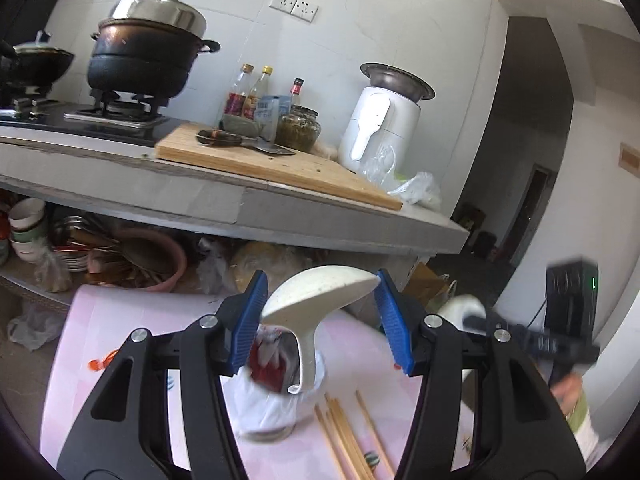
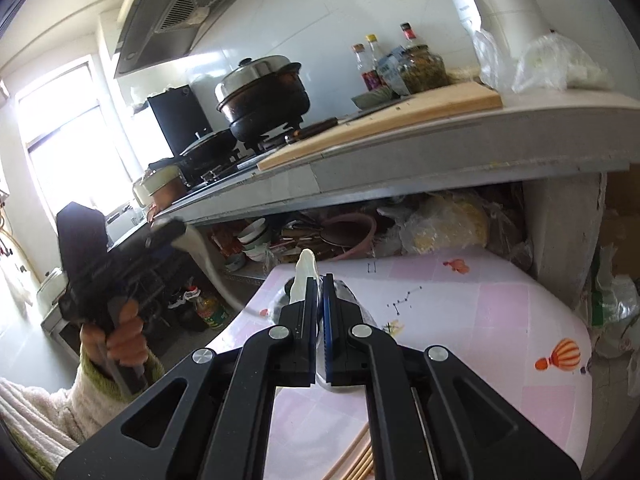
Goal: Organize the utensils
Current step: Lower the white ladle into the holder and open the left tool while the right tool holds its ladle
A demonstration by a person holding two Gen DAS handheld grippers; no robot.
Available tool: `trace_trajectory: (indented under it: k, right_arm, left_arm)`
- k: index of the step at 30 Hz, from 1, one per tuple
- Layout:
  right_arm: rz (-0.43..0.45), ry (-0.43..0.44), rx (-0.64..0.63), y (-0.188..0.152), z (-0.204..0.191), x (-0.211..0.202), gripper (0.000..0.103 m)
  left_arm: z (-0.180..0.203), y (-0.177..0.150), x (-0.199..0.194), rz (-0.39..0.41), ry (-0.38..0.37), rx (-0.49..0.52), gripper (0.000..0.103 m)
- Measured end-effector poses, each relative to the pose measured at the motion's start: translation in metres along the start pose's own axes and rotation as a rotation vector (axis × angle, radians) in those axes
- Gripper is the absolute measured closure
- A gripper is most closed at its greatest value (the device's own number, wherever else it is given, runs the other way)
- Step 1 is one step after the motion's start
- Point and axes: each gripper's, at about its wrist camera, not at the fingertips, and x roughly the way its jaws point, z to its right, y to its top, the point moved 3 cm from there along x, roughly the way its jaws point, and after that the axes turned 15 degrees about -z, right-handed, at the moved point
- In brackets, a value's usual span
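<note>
Where the left wrist view looks out, the left gripper [image 1: 318,316] holds a cream spoon [image 1: 320,292] by its bowl, a blue pad at each edge, the handle hanging down towards the pink table [image 1: 120,332]. Below the spoon on that table stand a white bag [image 1: 268,400] and a bundle of wooden chopsticks [image 1: 344,436], the sticks close beside the bag. The table's far edge lies just short of the grey counter [image 1: 224,204], with a cluttered shelf between them; the room opens to the right of the table, through a doorway. The right gripper [image 1: 532,340] shows blurred off the table's right edge.

In the right wrist view, the right gripper [image 2: 319,320] has its jaws pressed together on a thin pale utensil [image 2: 304,276] that sticks up past the tips, over the table [image 2: 480,308]. That tabletop is bare towards its far right corner. Chopsticks [image 2: 356,464] peek out at the near edge. Off the table's left edge, a hand [image 2: 120,340] carries the left gripper, blurred.
</note>
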Motion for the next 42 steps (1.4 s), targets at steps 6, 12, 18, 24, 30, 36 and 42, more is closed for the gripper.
trace_trajectory:
  k: [6, 12, 18, 24, 30, 36, 42]
  right_arm:
    - [-0.022, 0.004, 0.043, -0.014, 0.018, 0.004, 0.1]
    - [-0.032, 0.013, 0.059, -0.019, 0.033, 0.007, 0.1]
    - [-0.044, 0.026, 0.072, -0.023, 0.043, 0.012, 0.1]
    - [-0.046, 0.034, 0.08, -0.026, 0.047, 0.013, 0.1]
    - [-0.051, 0.04, 0.084, -0.028, 0.048, 0.014, 0.1]
    - [-0.06, 0.037, 0.078, -0.029, 0.044, 0.014, 0.1]
    - [-0.061, 0.03, 0.077, -0.029, 0.04, 0.013, 0.1]
  left_arm:
    - [-0.011, 0.011, 0.065, -0.084, 0.041, 0.002, 0.051]
    - [-0.015, 0.001, 0.116, -0.169, 0.112, 0.047, 0.051]
    - [-0.013, -0.014, 0.138, -0.198, 0.172, 0.091, 0.051]
    - [-0.015, -0.025, 0.148, -0.211, 0.2, 0.118, 0.05]
    - [-0.016, -0.034, 0.149, -0.21, 0.207, 0.131, 0.05]
    - [-0.018, -0.042, 0.151, -0.211, 0.202, 0.126, 0.05]
    - [-0.02, -0.046, 0.149, -0.21, 0.202, 0.111, 0.04]
